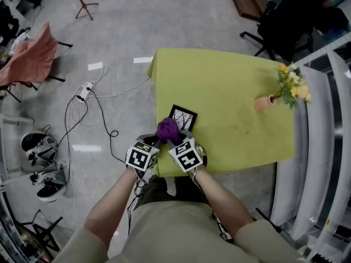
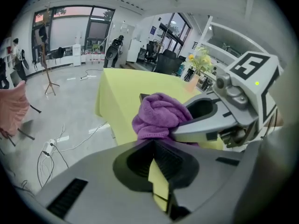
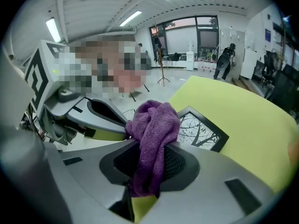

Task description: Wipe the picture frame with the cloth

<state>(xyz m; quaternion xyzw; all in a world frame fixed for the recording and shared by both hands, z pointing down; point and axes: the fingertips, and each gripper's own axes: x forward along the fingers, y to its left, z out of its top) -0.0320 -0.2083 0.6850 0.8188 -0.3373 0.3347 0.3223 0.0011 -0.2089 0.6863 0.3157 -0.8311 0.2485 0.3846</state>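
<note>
A purple cloth (image 1: 168, 129) is bunched up at the near edge of the green table (image 1: 230, 86), partly covering the near corner of a black picture frame (image 1: 184, 116) that lies flat. My right gripper (image 1: 175, 139) is shut on the cloth (image 3: 153, 125), which hangs down between its jaws; the frame (image 3: 202, 132) with its tree print lies just beyond. My left gripper (image 1: 157, 141) is shut, its tips against the cloth (image 2: 159, 115) from the left. Whether it pinches any fabric is unclear. Only a corner of the frame (image 2: 144, 97) shows behind the cloth there.
A vase of yellow flowers (image 1: 285, 89) stands at the table's far right. Cables and a power strip (image 1: 83, 92) lie on the floor to the left, beside a chair with pink fabric (image 1: 30, 59). White shelving (image 1: 315, 147) runs along the right.
</note>
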